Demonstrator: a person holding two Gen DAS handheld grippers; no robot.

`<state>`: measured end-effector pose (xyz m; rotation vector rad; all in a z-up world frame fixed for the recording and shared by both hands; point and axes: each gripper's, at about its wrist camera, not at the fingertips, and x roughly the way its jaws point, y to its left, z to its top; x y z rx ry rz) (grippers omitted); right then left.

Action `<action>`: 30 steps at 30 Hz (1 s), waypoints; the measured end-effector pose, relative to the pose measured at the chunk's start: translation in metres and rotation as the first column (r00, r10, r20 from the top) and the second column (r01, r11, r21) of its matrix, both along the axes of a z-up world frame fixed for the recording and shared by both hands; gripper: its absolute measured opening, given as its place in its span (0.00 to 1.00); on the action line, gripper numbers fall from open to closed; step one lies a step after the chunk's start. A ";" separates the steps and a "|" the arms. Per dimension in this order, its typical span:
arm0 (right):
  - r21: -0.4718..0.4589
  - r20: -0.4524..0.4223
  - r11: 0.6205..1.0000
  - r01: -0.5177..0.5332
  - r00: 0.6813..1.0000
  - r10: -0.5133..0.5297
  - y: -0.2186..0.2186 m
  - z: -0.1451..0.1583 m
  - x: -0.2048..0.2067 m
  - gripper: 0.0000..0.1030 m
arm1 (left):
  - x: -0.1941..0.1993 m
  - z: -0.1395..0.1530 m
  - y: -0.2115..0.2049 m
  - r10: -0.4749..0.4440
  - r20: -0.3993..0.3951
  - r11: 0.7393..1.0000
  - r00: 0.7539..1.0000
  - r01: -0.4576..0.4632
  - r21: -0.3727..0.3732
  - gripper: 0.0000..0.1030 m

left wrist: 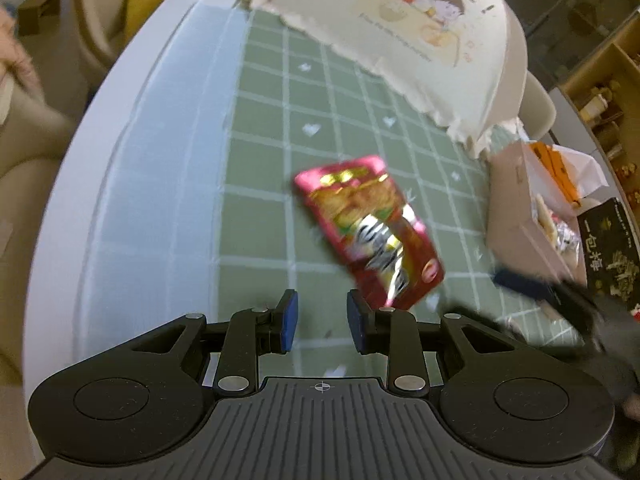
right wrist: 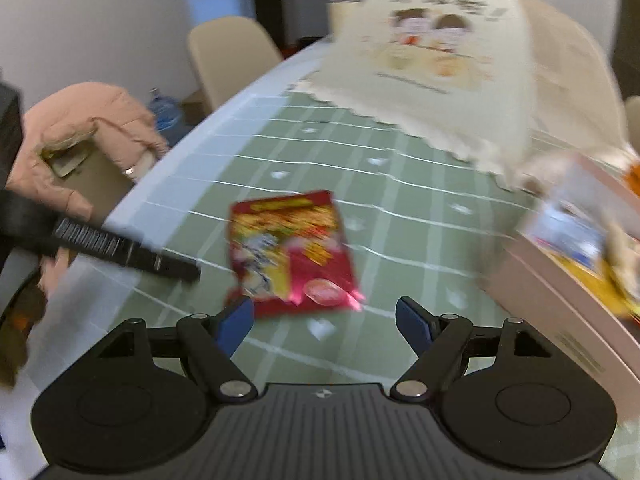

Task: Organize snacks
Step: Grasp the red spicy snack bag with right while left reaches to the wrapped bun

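Observation:
A shiny red snack packet point(left wrist: 368, 228) point(right wrist: 288, 248) lies flat on the green checked tablecloth point(left wrist: 264, 168) point(right wrist: 400, 216). My left gripper point(left wrist: 322, 320) hovers just short of the packet's near corner, its blue pads a narrow gap apart with nothing between them. My right gripper point(right wrist: 324, 316) stands wide open over the packet's near edge, not touching it. In the left wrist view the right gripper point(left wrist: 560, 296) shows as a dark blur at the right. In the right wrist view the left gripper point(right wrist: 120, 248) comes in from the left, held by a hand in a pink sleeve point(right wrist: 80, 120).
A pink open box point(left wrist: 516, 208) point(right wrist: 560, 280) with several snacks stands to the right, and a dark printed box point(left wrist: 608, 248) sits beside it. A cream food cover point(left wrist: 400, 40) point(right wrist: 440, 68) with a cartoon print rises at the back. Beige chairs point(right wrist: 228, 56) ring the white table edge point(left wrist: 132, 152).

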<state>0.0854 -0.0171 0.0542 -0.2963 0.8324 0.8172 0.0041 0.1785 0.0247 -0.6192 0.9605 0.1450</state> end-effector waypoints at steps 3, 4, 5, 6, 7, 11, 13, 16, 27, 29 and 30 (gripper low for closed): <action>-0.020 0.010 0.999 -0.040 0.999 0.040 0.037 -0.012 0.007 0.77 | -0.015 -0.004 0.006 0.034 -0.019 0.999 0.999 -0.034 -0.005 0.30; -0.026 0.016 0.998 -0.049 0.999 0.050 0.047 -0.017 0.009 0.77 | -0.019 -0.004 0.008 0.046 -0.023 0.999 0.999 -0.046 -0.006 0.30; -0.034 0.025 0.998 -0.060 0.998 0.061 0.056 -0.021 0.011 0.77 | -0.024 -0.004 0.010 0.056 -0.026 0.998 0.998 -0.056 -0.006 0.30; -0.049 0.038 0.997 -0.067 0.997 0.069 0.065 -0.027 0.014 0.78 | -0.028 -0.003 0.012 0.063 -0.028 0.998 0.998 -0.063 -0.005 0.30; -0.068 0.048 0.995 -0.068 0.996 0.071 0.070 -0.032 0.016 0.80 | -0.032 -0.003 0.013 0.065 -0.030 0.998 0.997 -0.066 -0.004 0.30; -0.084 0.102 0.995 -0.060 0.992 0.069 0.080 -0.043 0.019 0.89 | -0.042 -0.001 0.015 0.062 -0.031 0.998 0.998 -0.062 0.001 0.30; -0.078 0.074 0.995 -0.063 0.995 0.069 0.077 -0.043 0.023 0.89 | -0.042 -0.001 0.014 0.052 -0.030 0.999 0.998 -0.053 -0.003 0.30; -0.056 -0.022 0.997 -0.054 0.998 0.053 0.063 -0.039 0.030 0.79 | -0.032 -0.003 0.006 0.020 -0.021 1.000 1.000 -0.020 -0.023 0.30; -0.011 0.085 0.999 0.047 0.995 -0.046 -0.037 0.016 -0.025 0.29 | 0.013 -0.009 -0.059 -0.222 0.006 0.973 0.975 0.222 -0.063 0.30; -0.021 0.102 0.991 0.129 0.987 -0.126 -0.060 0.016 -0.026 0.29 | 0.017 -0.011 -0.068 -0.252 0.012 0.965 0.968 0.252 -0.075 0.30; -0.026 0.100 0.984 0.177 0.980 -0.173 -0.072 0.013 -0.025 0.30 | 0.019 -0.012 -0.074 -0.265 0.013 0.961 0.964 0.265 -0.082 0.30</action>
